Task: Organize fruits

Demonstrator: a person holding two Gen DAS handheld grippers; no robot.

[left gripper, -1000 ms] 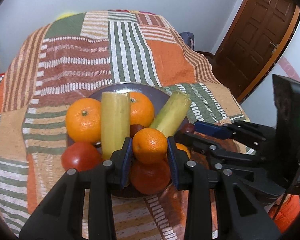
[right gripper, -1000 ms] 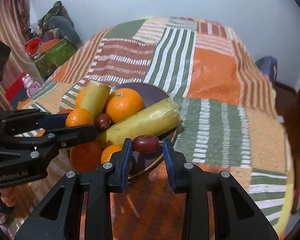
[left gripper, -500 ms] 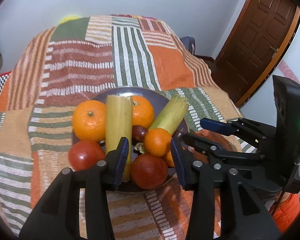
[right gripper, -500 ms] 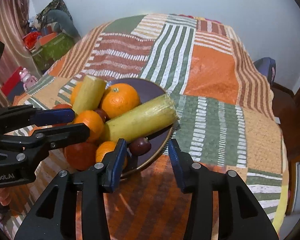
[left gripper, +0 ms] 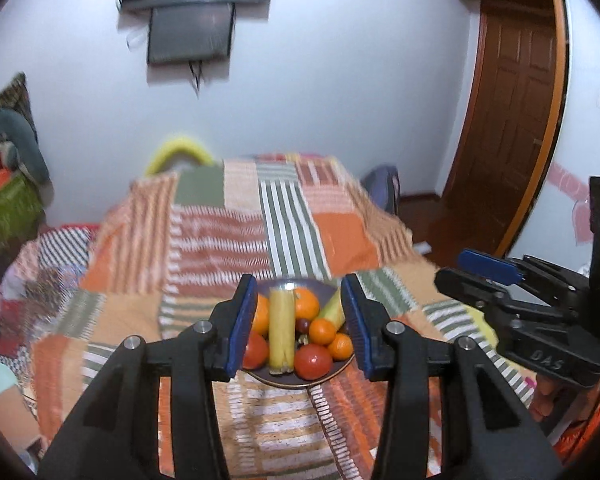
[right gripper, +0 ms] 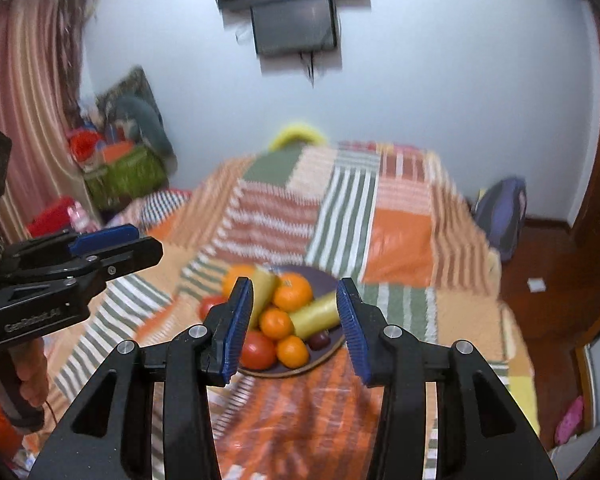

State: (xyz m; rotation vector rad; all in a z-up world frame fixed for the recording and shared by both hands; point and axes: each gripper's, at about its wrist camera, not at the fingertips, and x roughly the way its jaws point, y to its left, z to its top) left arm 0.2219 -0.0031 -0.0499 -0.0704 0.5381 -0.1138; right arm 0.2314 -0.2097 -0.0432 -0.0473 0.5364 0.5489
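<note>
A dark plate (left gripper: 278,379) on the patchwork-covered bed holds oranges (left gripper: 323,331), tomatoes (left gripper: 313,361), two yellow-green stalk pieces (left gripper: 281,330) and small dark fruits (left gripper: 302,325). My left gripper (left gripper: 298,326) is open and empty, held back from and above the plate. My right gripper (right gripper: 296,326) is open and empty too, likewise well back from the plate (right gripper: 325,280). Its view shows the oranges (right gripper: 292,296), a tomato (right gripper: 257,350), a stalk piece (right gripper: 314,316) and a dark fruit (right gripper: 319,340). Each gripper shows in the other's view, the right one (left gripper: 496,280) and the left one (right gripper: 100,252).
The striped patchwork blanket (left gripper: 260,220) covers the bed. A wooden door (left gripper: 512,120) stands at the right. A dark wall-mounted unit (right gripper: 292,8) hangs on the far wall. Bags and clutter (right gripper: 120,168) lie on the left, a bag (right gripper: 504,208) on the right.
Both grippers have let go of their fruit, opened wide and pulled back and up from the plate. The small orange and the dark fruit now rest on the plate.
</note>
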